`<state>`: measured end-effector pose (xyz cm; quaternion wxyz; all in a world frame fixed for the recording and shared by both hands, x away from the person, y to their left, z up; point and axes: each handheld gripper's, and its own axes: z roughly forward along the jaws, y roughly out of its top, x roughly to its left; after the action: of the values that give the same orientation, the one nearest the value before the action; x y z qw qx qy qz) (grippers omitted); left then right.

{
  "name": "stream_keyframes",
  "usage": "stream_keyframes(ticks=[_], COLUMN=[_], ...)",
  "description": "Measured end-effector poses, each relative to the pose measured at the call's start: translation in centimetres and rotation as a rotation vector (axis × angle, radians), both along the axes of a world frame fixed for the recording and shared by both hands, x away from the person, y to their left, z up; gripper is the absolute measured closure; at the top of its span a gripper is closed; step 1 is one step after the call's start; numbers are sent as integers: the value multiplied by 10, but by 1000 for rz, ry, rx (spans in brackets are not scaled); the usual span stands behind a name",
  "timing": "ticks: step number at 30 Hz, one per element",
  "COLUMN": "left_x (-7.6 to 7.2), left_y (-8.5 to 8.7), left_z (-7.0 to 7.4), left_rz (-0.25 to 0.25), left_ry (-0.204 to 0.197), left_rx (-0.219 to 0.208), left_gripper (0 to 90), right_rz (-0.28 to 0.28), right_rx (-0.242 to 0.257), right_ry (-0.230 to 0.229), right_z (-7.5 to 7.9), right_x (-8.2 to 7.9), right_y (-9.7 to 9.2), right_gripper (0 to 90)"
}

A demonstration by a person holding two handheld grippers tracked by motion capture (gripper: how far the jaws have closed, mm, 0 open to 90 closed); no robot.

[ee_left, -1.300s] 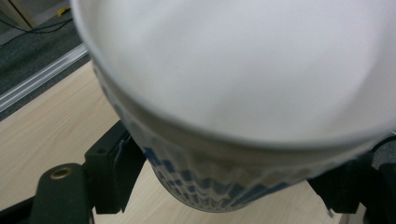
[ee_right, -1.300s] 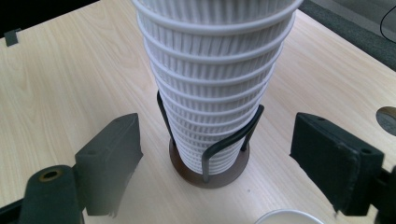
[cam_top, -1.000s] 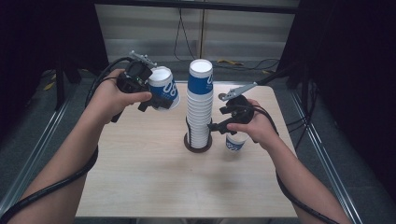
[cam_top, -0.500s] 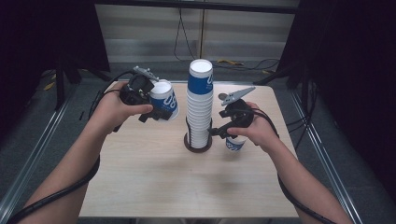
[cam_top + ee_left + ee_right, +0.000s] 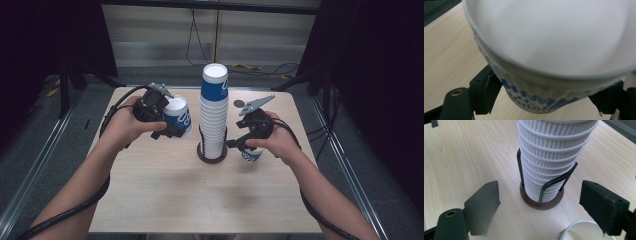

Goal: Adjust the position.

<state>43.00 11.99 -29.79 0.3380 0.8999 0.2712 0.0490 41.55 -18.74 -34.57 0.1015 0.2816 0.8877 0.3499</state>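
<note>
Since the earlier frame, the left hand-held gripper (image 5: 169, 126) had been lowered toward the desk (image 5: 150, 200), the blue-and-white paper cup (image 5: 178, 116) coming down with it; the right hand-held gripper (image 5: 235, 144) had been kept where it was. At the left, the cup was seen clamped across its wall between the black jaws, tilted and held clear of the desk surface. In the middle, the tall stack of cups (image 5: 214, 115) was stood in its wire holder (image 5: 212, 152), whose dark round base rested on the desk. At the right, the jaws were spread wide with nothing between them, aimed at the foot of the stack, and a second single cup (image 5: 250, 155) was set upright on the desk just beside that hand. Judged from this, two cups had been taken off the stack: one was set down, one was yet to be placed, and most of the stack was left.
</note>
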Motion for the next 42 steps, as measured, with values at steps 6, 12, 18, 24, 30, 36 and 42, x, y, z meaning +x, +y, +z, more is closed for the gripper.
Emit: stream_keyframes(ticks=[6, 12, 18, 24, 30, 36, 42], left_x=[-2, -6, -11, -16, -18, -21, -23], left_y=[-4, -11, -16, -21, -28, -31, -35], left_z=[-6, -12, -17, -25, -33, -43, -52], left_rz=[-15, -36, -55, -85, -113, -124, -122], left_ry=[5, 0, 2, 16, 21, 31, 43], left_rx=[4, -3, -3, -16, 6, 12, 11], left_gripper=[210, 210, 210, 210, 210, 210, 210], right_rz=[5, 4, 13, 28, 36, 52, 59], right_rx=[8, 2, -3, -3, 4, 13, 8], right_ry=[-1, 3, 6, -4, 0, 12, 11], right_z=[0, 0, 2, 4, 4, 2, 1], right_x=[-1, -3, -6, -8, -10, -13, -16], right_y=[0, 0, 0, 0, 0, 2, 5], right_gripper=[158, 158, 159, 158, 158, 160, 165])
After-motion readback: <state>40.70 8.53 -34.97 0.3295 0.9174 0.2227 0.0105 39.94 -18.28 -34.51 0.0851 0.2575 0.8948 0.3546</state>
